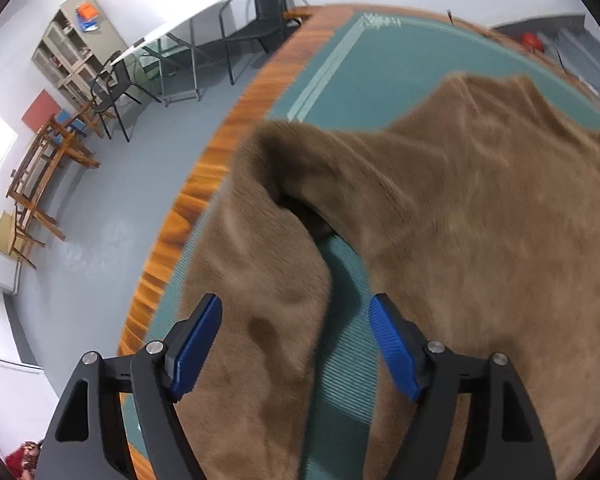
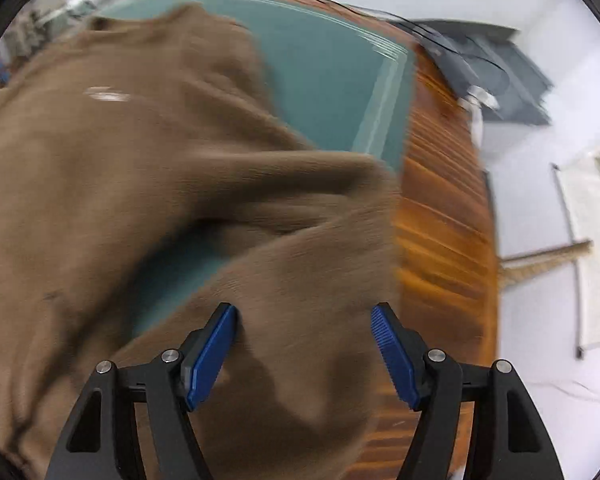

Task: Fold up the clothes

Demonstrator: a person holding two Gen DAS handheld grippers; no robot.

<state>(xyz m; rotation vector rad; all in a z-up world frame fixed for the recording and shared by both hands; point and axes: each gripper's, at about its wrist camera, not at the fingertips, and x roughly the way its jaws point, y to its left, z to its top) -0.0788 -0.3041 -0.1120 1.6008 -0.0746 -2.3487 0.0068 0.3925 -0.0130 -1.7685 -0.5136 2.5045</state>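
The brown garment [image 1: 460, 208] is spread unfolded; sleeves at 6 o'clock are straddled by both grippers [image 1: 296, 344] [image 2: 304, 348], fingers apart, nothing clamped.

The left gripper [image 1: 296, 344] has two black arms with triangular cut-outs, each carrying two round silver screws just behind its finger. Its fingers [image 1: 198, 346] wear blue ribbed pads, long and flat, on black mounts. The right gripper [image 2: 304, 350] is built the same: black cut-out arms, silver screws, blue ribbed pads [image 2: 392, 354].
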